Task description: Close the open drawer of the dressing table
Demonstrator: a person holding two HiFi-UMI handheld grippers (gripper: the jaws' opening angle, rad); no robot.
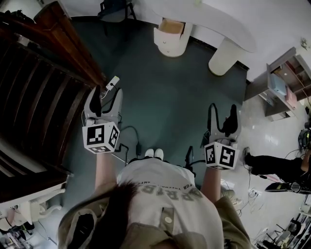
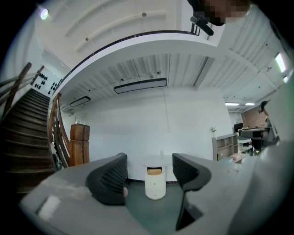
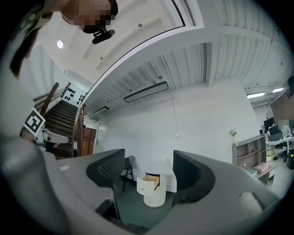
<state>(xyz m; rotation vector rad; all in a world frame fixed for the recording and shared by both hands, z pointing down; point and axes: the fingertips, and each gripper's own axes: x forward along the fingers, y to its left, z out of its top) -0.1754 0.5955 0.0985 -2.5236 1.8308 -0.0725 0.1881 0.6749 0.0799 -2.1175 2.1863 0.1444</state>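
Observation:
The white dressing table [image 1: 228, 26] stands far ahead across the dark green floor. Its round drawer pedestal [image 1: 170, 44] has the top drawer [image 1: 171, 25] pulled out, showing a wooden inside. In the left gripper view the open drawer [image 2: 154, 171] appears small and distant between the jaws; in the right gripper view the open drawer [image 3: 149, 182] juts toward the left. My left gripper [image 1: 108, 95] and right gripper [image 1: 222, 114] are held out in front of the person, both open and empty, well short of the table.
A dark wooden staircase [image 1: 39, 97] fills the left side. A shelf unit [image 1: 284, 85] stands at the right, with another person [image 1: 277, 165] low beside it. A chair [image 1: 116, 9] stands at the far wall. Cables [image 1: 131, 146] lie on the floor near the feet.

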